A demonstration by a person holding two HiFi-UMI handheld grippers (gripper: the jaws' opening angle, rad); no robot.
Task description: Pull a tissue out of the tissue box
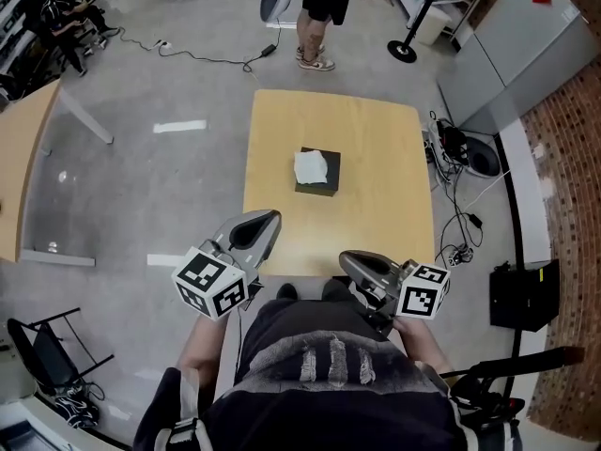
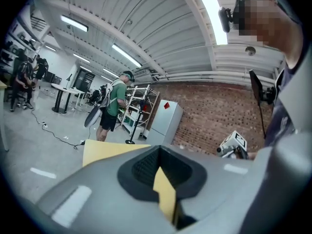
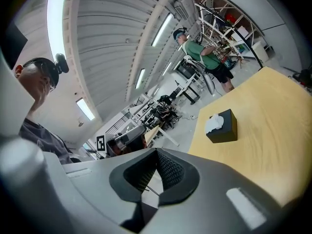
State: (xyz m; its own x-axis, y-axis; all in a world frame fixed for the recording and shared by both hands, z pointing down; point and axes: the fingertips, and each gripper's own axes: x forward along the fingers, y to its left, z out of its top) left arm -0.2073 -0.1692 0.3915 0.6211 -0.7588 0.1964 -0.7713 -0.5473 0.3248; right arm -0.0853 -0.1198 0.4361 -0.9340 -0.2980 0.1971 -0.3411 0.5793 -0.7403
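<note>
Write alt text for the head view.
Seen from above, a black tissue box with a white tissue poking out sits at the middle of a light wooden table. At the table's near edge the left claw and right claw are both shut, empty, well short of the box.

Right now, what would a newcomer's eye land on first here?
The black tissue box, with a white tissue puffed out of its top, sits alone in the middle of the yellow table. Nearer the camera, the left gripper and right gripper, both shut and empty, hang at the table's near edge. A person in a green shirt stands beyond the far edge.
</note>
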